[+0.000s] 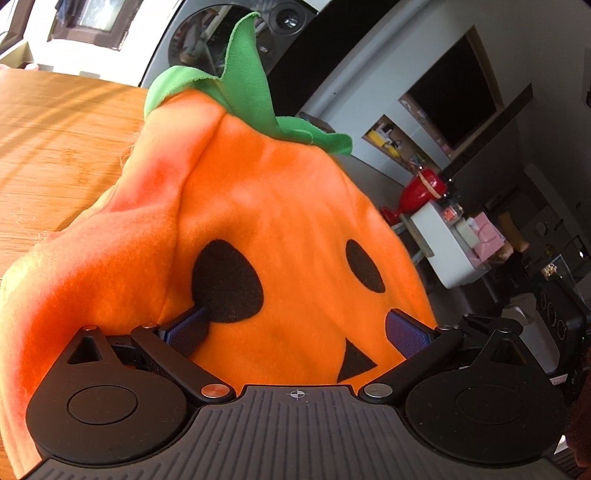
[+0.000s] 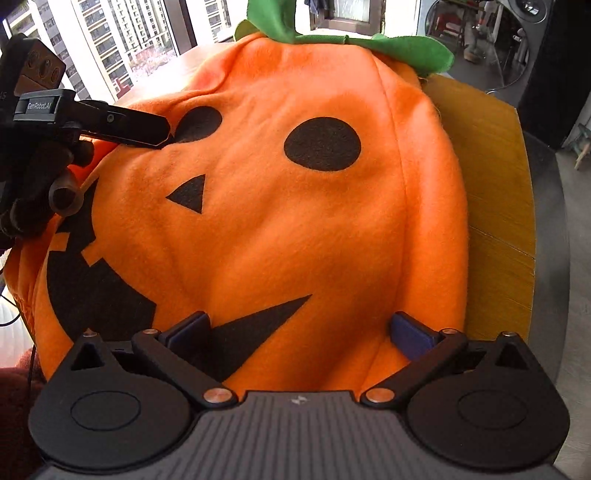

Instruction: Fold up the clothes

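Observation:
An orange fleece pumpkin costume with black felt eyes, nose and jagged mouth and a green leaf collar lies bunched on the wooden table. My left gripper is open, its blue pads spread wide with the cloth pressed between them near one eye and the nose. My right gripper is also open, and the costume fills the gap between its pads by the mouth. In the right wrist view, the left gripper reaches in from the left, touching the cloth by the far eye. The cloth hides the fingertips.
The table's edge runs along the right, with grey floor beyond. Windows stand behind the table. A round mirror, a dark screen and a side table with a red object are in the room.

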A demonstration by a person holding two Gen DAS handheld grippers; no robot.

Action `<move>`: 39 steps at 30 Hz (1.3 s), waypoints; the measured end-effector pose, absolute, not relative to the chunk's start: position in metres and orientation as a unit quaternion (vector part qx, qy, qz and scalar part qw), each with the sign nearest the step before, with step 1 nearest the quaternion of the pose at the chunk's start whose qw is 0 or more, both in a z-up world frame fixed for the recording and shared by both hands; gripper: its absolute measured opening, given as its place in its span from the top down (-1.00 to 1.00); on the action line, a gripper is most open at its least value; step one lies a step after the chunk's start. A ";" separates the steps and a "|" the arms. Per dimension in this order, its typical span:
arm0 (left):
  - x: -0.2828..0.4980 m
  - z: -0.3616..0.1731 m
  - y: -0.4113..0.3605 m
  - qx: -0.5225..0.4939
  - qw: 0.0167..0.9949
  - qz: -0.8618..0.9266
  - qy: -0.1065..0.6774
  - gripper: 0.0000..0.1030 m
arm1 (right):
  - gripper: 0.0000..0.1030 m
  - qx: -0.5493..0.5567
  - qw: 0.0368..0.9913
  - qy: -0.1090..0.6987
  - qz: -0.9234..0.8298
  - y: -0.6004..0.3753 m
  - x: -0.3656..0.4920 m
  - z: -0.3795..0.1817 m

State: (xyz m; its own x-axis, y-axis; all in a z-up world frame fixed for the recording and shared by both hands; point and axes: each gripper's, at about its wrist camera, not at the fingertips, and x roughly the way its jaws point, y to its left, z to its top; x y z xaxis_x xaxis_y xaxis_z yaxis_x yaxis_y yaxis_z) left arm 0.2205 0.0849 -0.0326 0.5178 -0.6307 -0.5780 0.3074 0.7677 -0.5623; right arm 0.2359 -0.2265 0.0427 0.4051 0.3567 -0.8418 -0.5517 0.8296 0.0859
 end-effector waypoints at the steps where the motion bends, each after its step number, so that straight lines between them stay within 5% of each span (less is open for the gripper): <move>1: 0.220 -0.033 0.085 -0.197 0.849 -0.277 0.404 -1.00 | -1.00 -0.098 0.837 0.461 0.278 -0.225 0.241 0.050; 11: 0.213 -0.035 0.081 -0.167 0.859 -0.283 0.392 -1.00 | -1.00 -0.029 0.878 0.355 0.320 -0.215 0.290 0.119; 15: 0.210 -0.025 0.091 -0.175 0.862 -0.278 0.385 -1.00 | -1.00 0.122 0.846 0.413 0.314 -0.224 0.345 0.072; 18: 0.212 -0.015 0.107 -0.183 0.873 -0.268 0.365 -1.00 | -1.00 0.115 0.844 0.437 0.290 -0.227 0.351 0.032; 25: 0.236 -0.013 0.114 -0.154 0.867 -0.236 0.412 -1.00 | -1.00 0.020 0.883 0.351 0.310 -0.219 0.317 0.010; 33: 0.280 0.061 0.123 -0.251 0.897 -0.256 0.258 -1.00 | -1.00 0.057 0.880 0.347 0.320 -0.229 0.315 0.010; 39: 0.357 0.038 0.099 -0.294 0.889 -0.217 0.275 -1.00 | -1.00 0.061 0.881 0.346 0.319 -0.228 0.312 0.010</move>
State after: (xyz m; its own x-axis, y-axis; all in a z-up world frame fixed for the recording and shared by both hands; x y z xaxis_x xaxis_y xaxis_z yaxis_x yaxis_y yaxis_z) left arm 0.3567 0.0992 0.0379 0.7544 -0.5484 -0.3608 0.2251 0.7324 -0.6426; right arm 0.3123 -0.2281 0.0100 0.5581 0.6035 -0.5695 -0.5190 0.7894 0.3279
